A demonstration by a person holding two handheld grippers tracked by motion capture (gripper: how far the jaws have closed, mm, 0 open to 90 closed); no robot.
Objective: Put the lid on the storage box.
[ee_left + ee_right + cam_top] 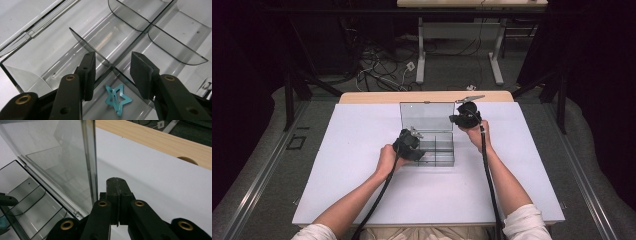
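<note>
With the star clip lying loose on the box floor, here is how the moment stands.

Step in hand: my read is that the left tongs (112, 75) are dropping off the teal star hair clip (117, 99) in a compartment of the clear divided box (428, 148), while the right tongs (117, 195) steady the raised lid (72, 162).

Left tongs: spread partway, nothing between the pads, poised right over the box, as the high view shows (412, 145).

Right tongs: pressed together, pinching nothing, sitting just beside the lid's edge on its outer side; whether they touch it I cannot tell.

Star clip, where it lies: flat on the box floor, below and between the two pads, a touch nearer the right-hand pad, apart from both.

Divider: one thin smoky divider wall (95, 50) runs up between the pads, so the tongs straddle it.

Doing it well: I'd say lift the left tongs straight up and out, pads kept spread, so neither pad clips that divider or drags the clip along.

Lid hand: best to hold the right tongs steady against the lid until the left hand is clear, lest it fall shut.

Table: white table (362, 190) carries the box, near its far middle.
</note>
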